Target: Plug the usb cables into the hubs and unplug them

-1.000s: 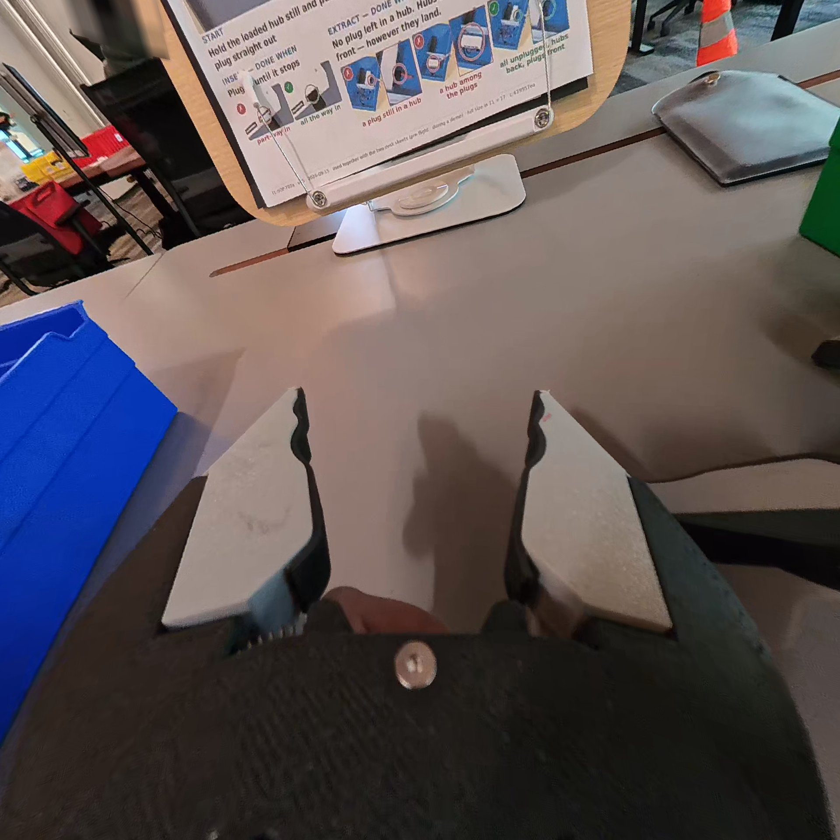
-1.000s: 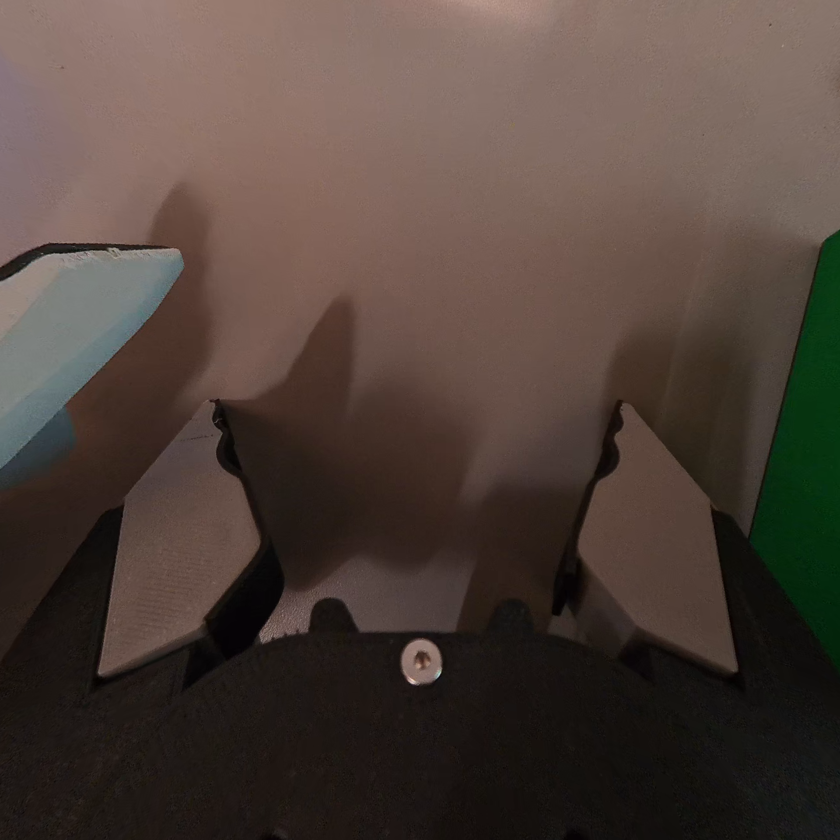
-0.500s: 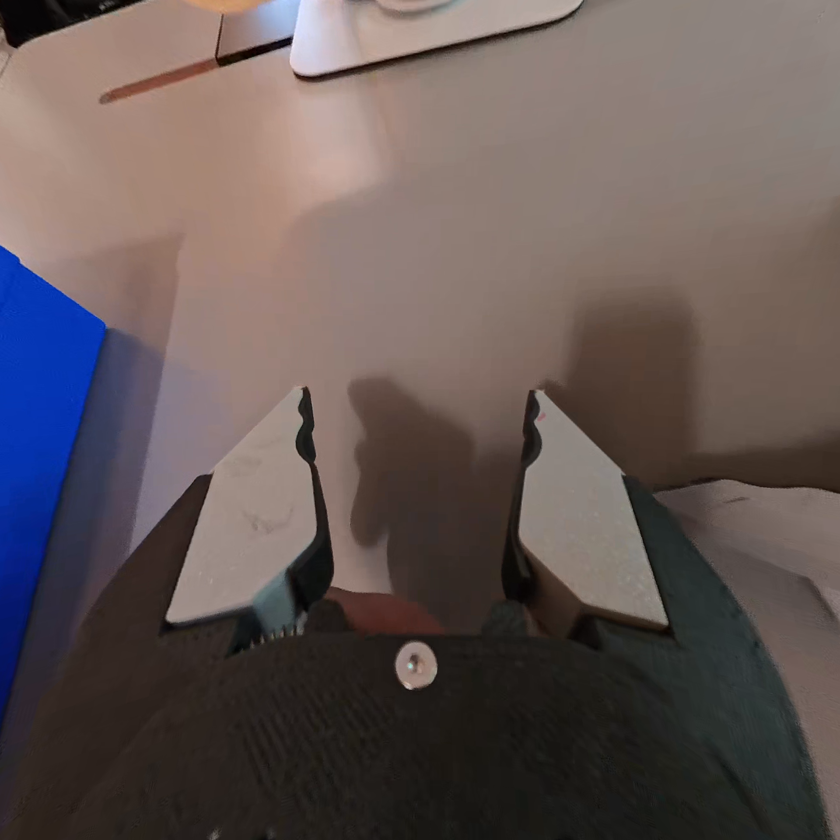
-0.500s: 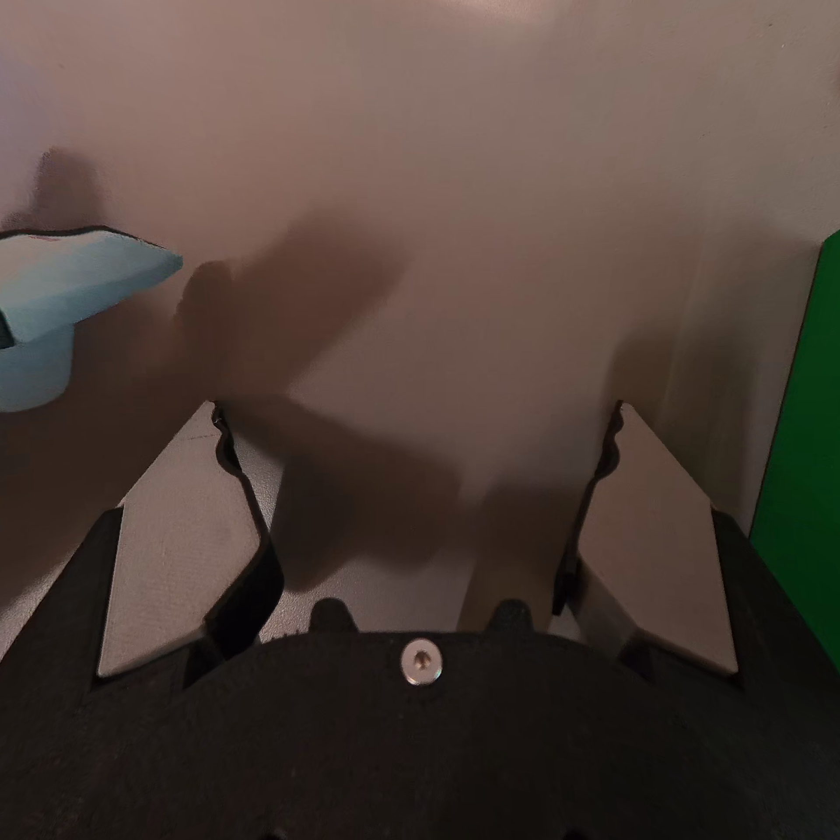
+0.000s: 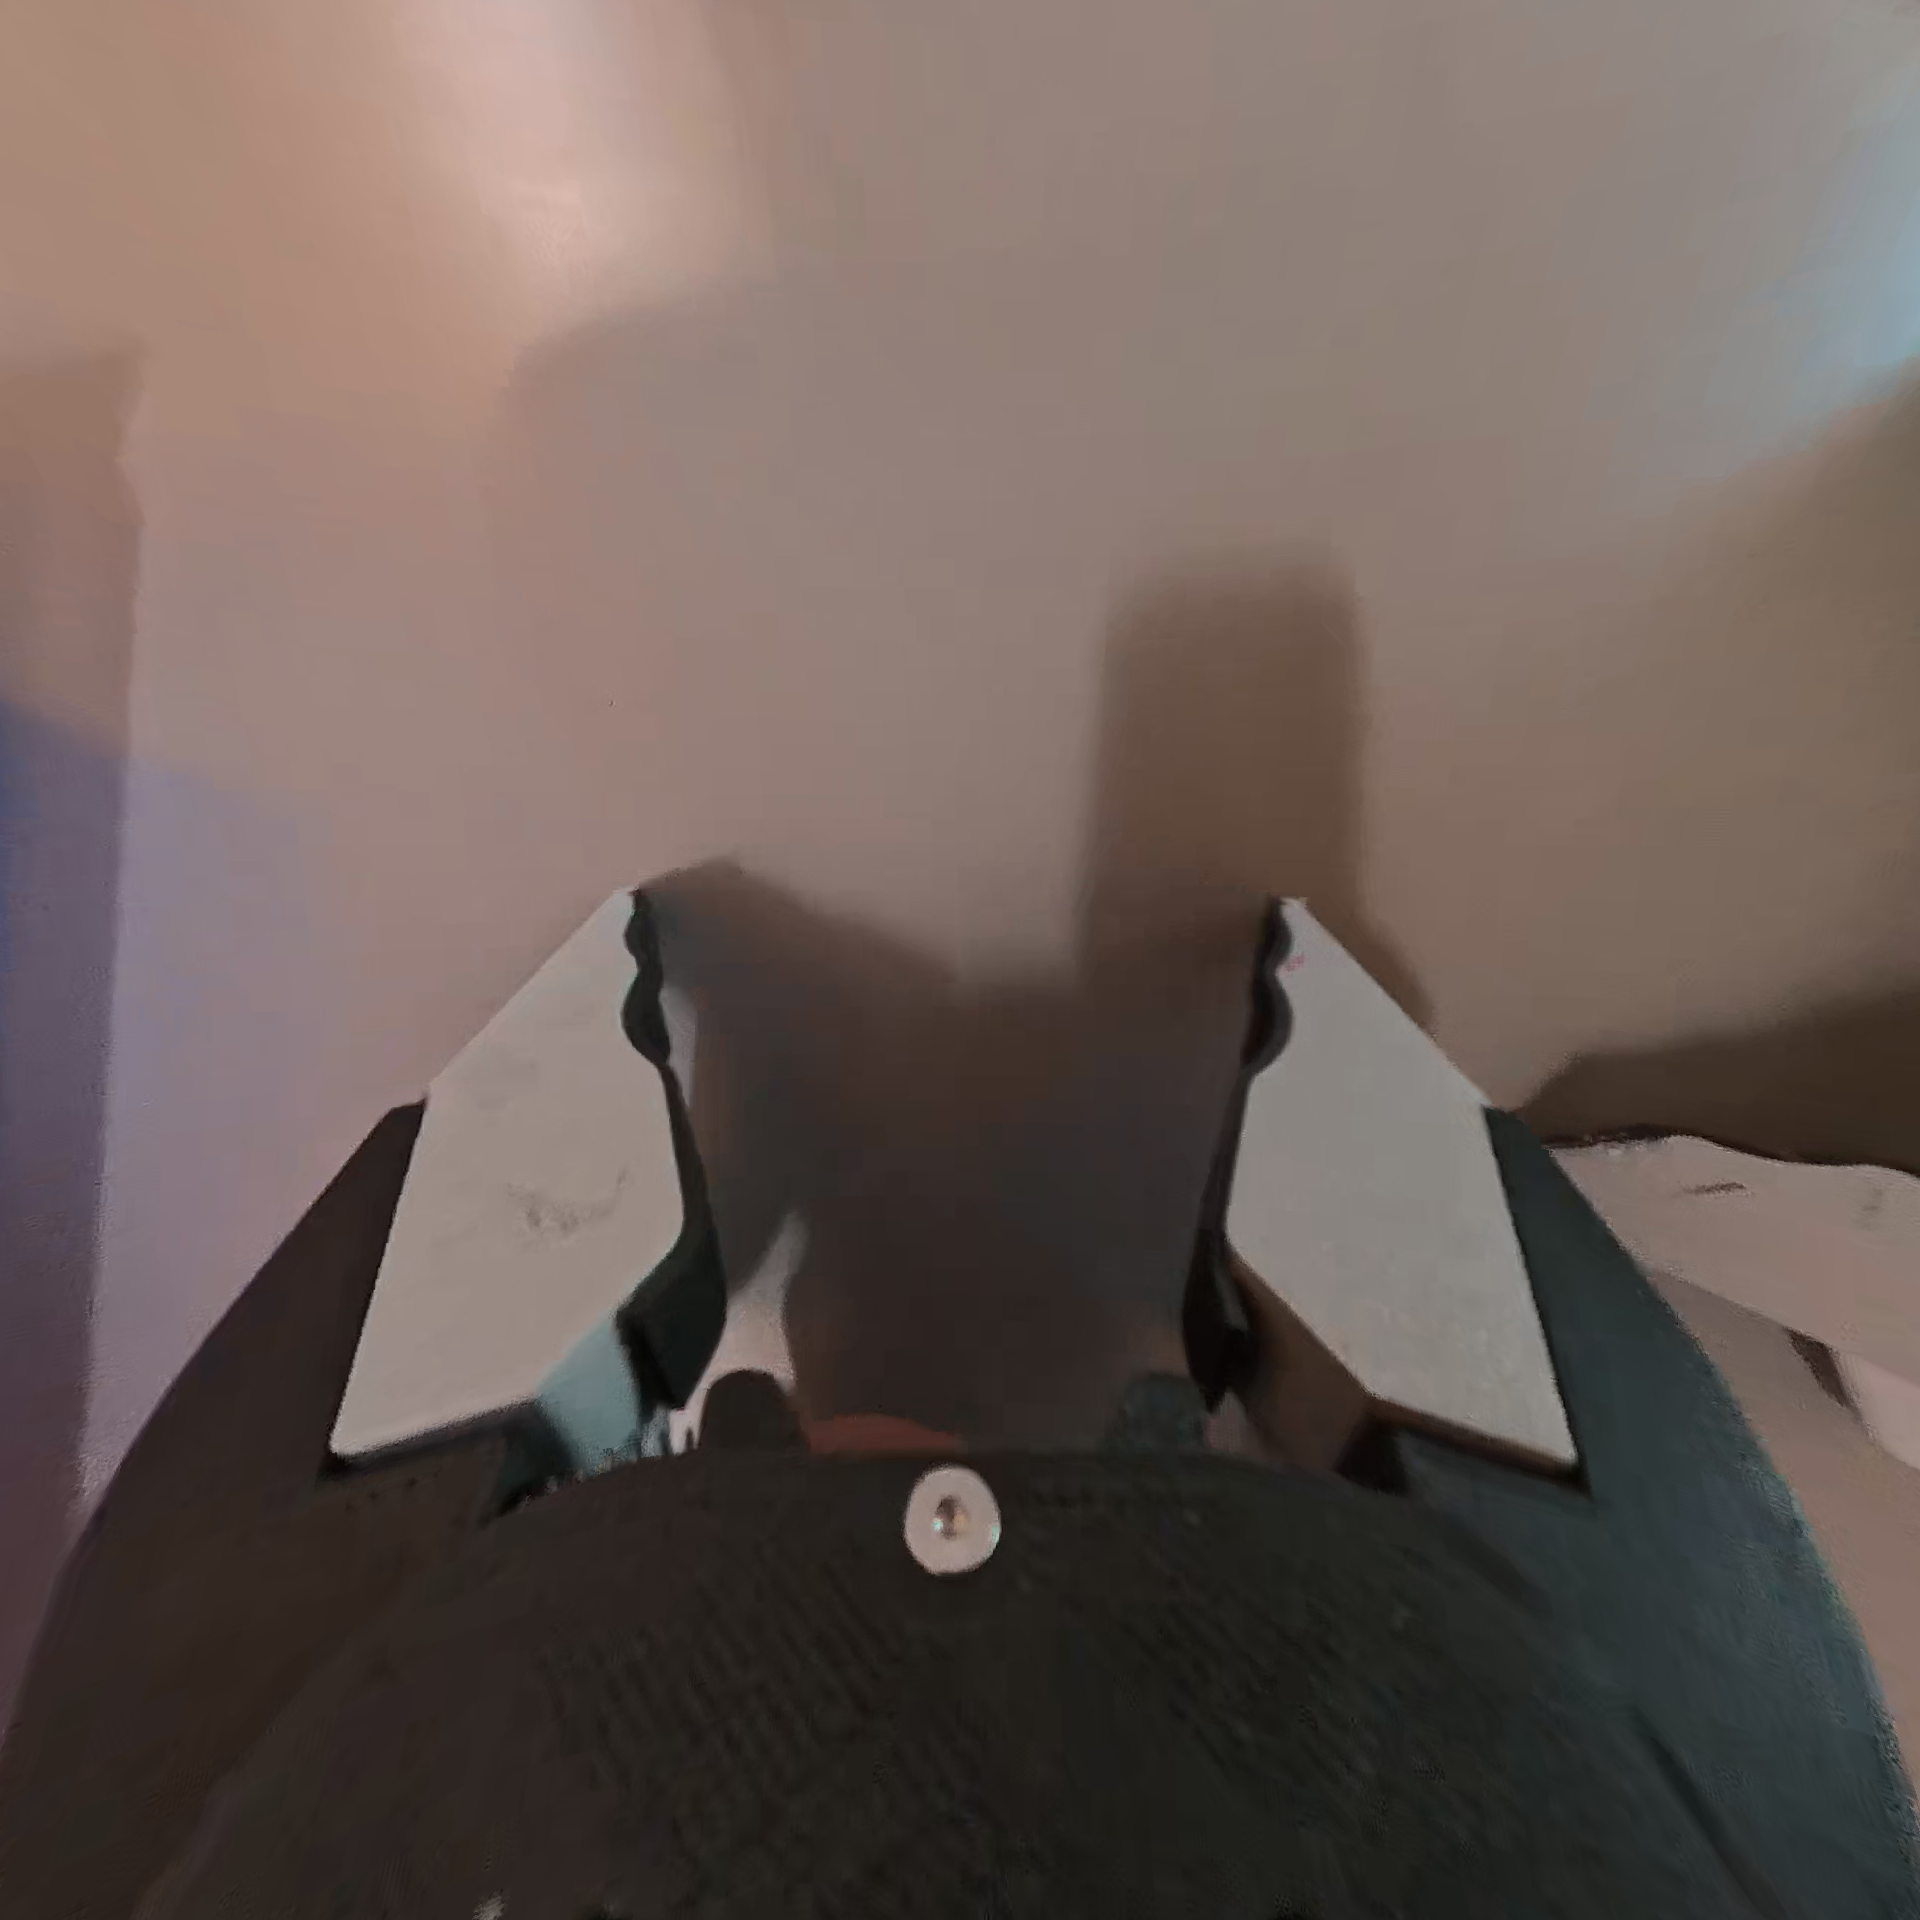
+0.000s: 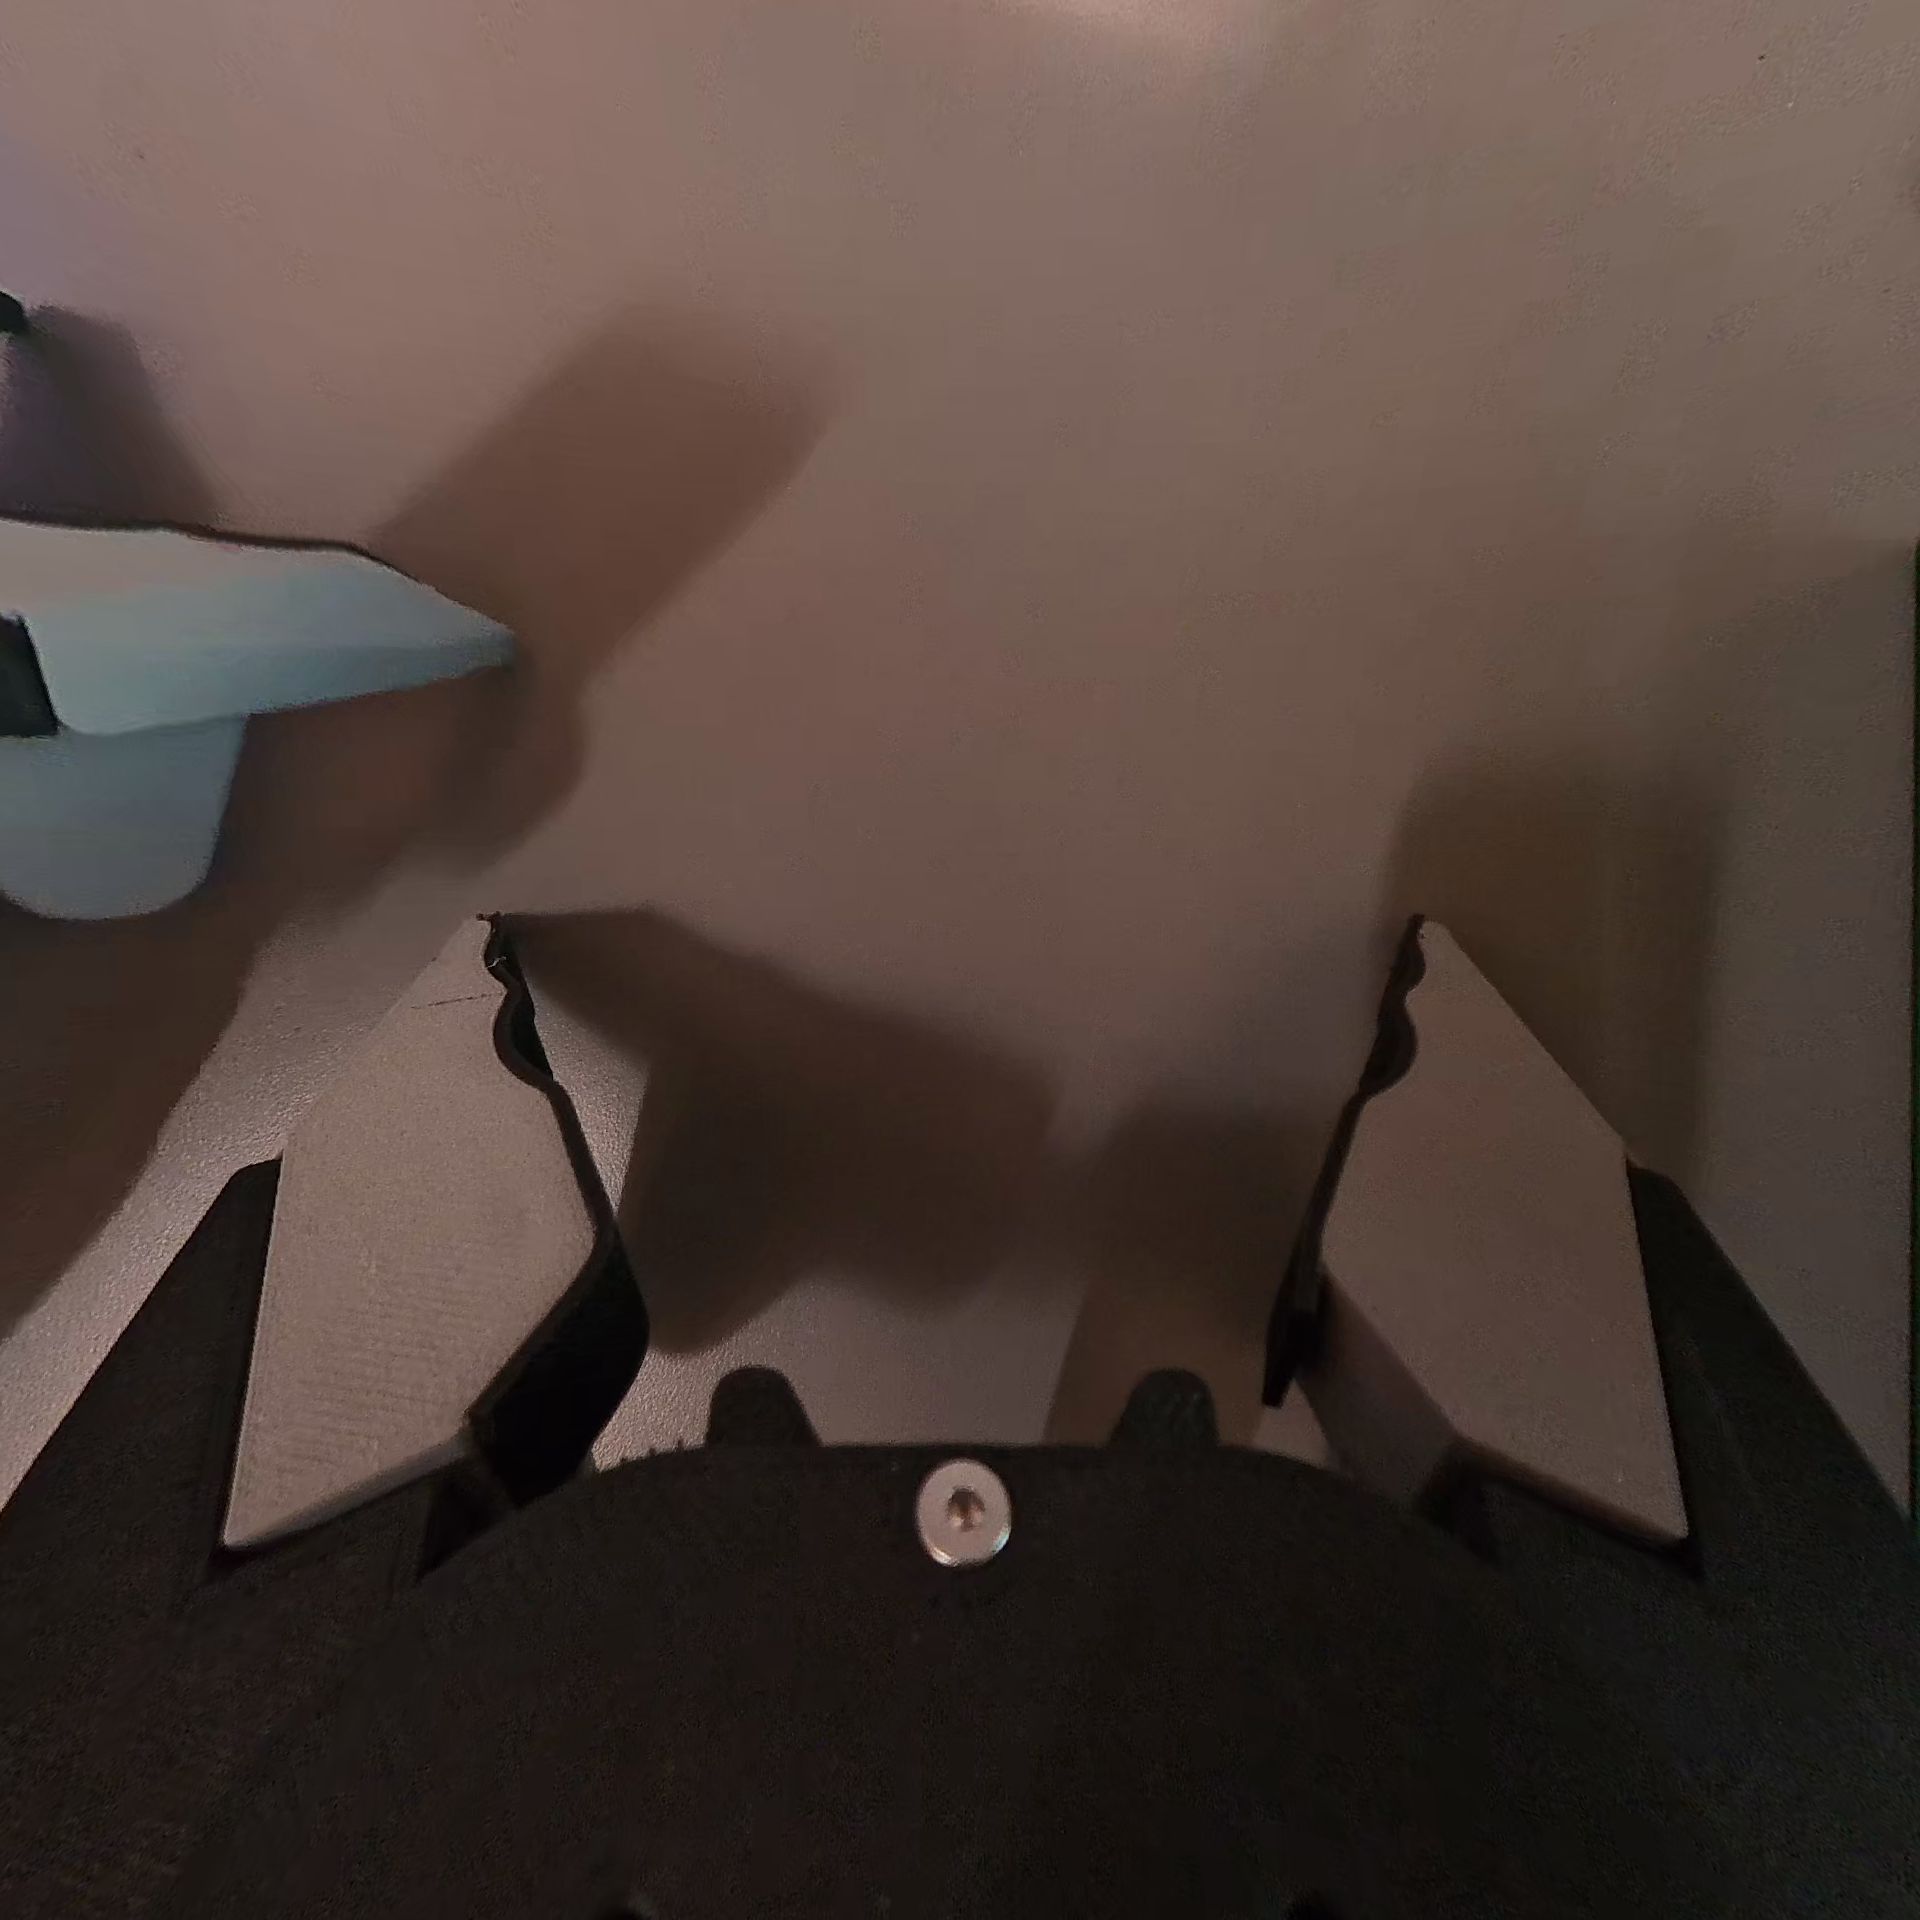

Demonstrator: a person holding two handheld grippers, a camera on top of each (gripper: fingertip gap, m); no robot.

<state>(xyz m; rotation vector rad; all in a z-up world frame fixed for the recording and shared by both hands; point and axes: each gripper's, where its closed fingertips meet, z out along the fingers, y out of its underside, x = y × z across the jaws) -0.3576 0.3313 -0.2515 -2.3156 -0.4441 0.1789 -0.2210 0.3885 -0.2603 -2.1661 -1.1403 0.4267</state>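
Note:
My left gripper (image 5: pixel 958 909) is open and empty, tipped down close over the bare grey table (image 5: pixel 935 468); the view is blurred. My right gripper (image 6: pixel 951 925) is open wide and empty, also low over the grey table (image 6: pixel 1143 468). A pale blue finger of the left gripper (image 6: pixel 239 644) reaches into the right wrist view from the left edge, just left of my right gripper's left finger. A pale part of the right gripper (image 5: pixel 1766 1226) shows at the right edge of the left wrist view. Nothing lies between either pair of jaws.
A blue bin (image 5: pixel 42 831) shows as a blurred strip at the left edge of the left wrist view. A thin green edge of a bin (image 6: pixel 1915 831) stands at the far right of the right wrist view.
My left gripper has tipped down toward the table; the stand and sheet left its view and the blue bin slid to the edge. Its jaws opened wider. Its finger reaches farther into the right view.

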